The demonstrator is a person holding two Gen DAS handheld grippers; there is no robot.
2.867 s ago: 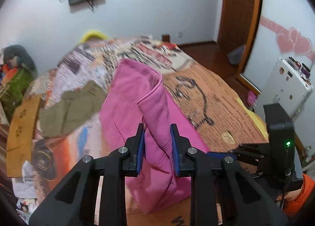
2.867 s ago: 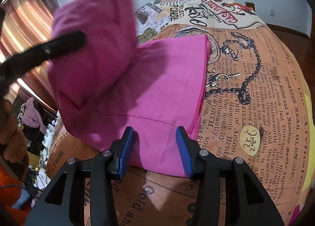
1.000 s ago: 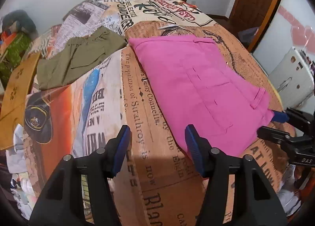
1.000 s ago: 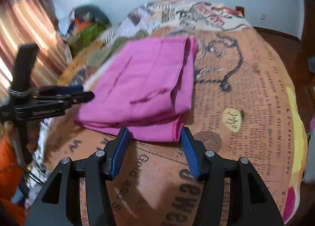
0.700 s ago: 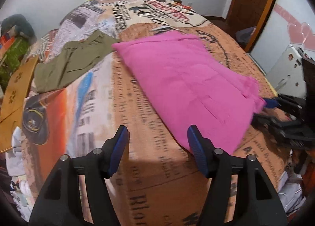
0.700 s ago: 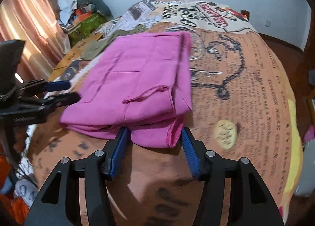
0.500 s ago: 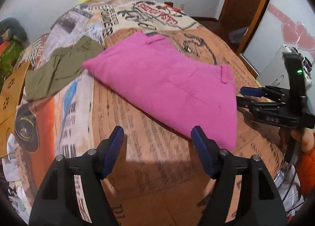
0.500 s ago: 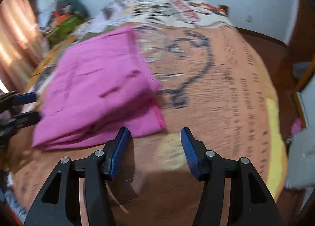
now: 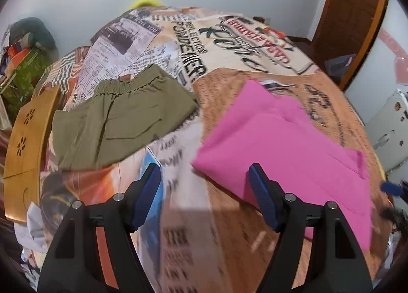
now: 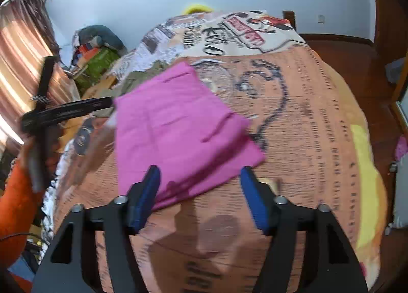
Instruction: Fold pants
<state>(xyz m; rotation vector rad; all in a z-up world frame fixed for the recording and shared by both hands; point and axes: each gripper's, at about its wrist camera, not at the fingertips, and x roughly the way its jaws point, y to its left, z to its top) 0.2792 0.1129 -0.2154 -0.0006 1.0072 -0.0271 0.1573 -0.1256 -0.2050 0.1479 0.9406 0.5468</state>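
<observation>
The pink pants point(image 9: 288, 145) lie folded flat on the printed bedspread point(image 9: 229, 45); they also show in the right wrist view point(image 10: 178, 127). My left gripper point(image 9: 204, 191) is open and empty, just off the pink pants' near left corner. My right gripper point(image 10: 199, 191) is open and empty, above the near edge of the pink pants. The left gripper also shows as a dark bar at the left of the right wrist view point(image 10: 66, 112).
Folded olive-green pants point(image 9: 119, 117) lie on the bed left of the pink ones. A wooden board point(image 9: 28, 137) and a pile of clothes point(image 9: 23, 58) stand off the bed's left side. A white appliance point(image 9: 392, 129) and a wooden door point(image 9: 354, 12) are at the right.
Both grippers let go of the pink pants, which now lie folded on the bed. Both have drawn back, and the left view has swung left toward the olive pants.
</observation>
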